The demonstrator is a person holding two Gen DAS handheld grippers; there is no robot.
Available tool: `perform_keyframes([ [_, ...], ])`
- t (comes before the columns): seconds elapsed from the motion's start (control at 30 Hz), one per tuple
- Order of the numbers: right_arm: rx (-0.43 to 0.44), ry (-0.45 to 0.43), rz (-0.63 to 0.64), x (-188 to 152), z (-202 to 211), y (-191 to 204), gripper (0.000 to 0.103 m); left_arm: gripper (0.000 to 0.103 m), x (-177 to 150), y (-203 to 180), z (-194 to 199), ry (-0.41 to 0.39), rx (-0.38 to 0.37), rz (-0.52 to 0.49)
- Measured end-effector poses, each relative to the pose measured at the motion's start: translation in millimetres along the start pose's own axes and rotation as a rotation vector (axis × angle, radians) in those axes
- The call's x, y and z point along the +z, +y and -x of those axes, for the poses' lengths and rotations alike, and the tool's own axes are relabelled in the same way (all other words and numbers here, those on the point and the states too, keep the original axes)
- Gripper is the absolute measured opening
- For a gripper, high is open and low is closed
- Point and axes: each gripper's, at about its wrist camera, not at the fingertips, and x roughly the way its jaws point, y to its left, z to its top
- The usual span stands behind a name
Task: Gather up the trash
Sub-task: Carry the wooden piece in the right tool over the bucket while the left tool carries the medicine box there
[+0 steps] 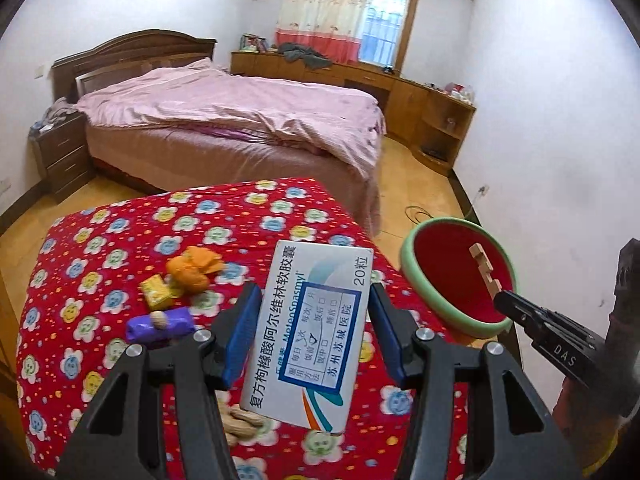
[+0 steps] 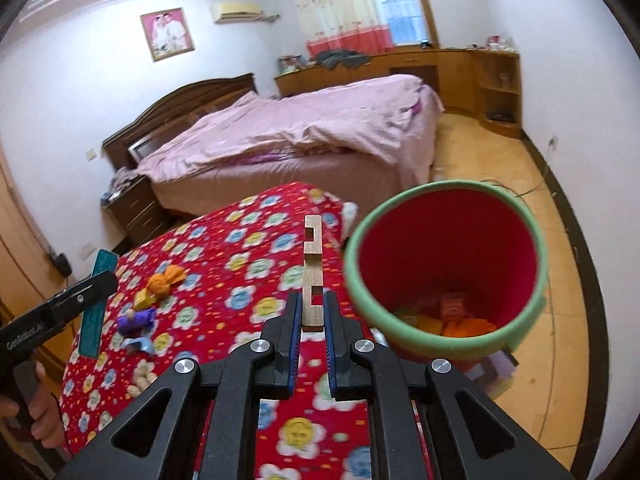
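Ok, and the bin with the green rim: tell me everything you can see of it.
The bin is a round, straight-walled tub with a pale green outside and rim and a red lining, soft-looking, perhaps felt. It stands open-topped and roughly upright beside the corner of the red flowered table, over the tan floor. At its bottom lies orange and reddish trash, blurred. In the left wrist view the wooden piece in the right gripper overlaps its opening; contact cannot be told.
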Motion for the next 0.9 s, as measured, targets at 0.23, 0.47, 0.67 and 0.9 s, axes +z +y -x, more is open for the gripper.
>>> perform_keyframes([
  [0.23,-0.063,-0.021,-0.023,4.9,7.5,-33.7,0.011,0.055,0.6,-34.7,-25.1,0.048,-0.05,-0.029],
  [0.47,-0.127,-0.022,-0.028,9.2,-0.5,-62.4,0.011,0.055,3.2,-71.6,-66.1,0.109,-0.087,-0.077],
  [0.67,-0.15,0.001,-0.048,13.1,-18.1,-84.5,0.011,0.055,6.7,-102.5,-96.1,0.138,-0.116,-0.125],
  [0.9,-0.162,0.038,-0.072,16.5,-42.6,-107.8,0.01,0.055,11.9,-127.0,-135.3,0.183,-0.138,-0.151],
])
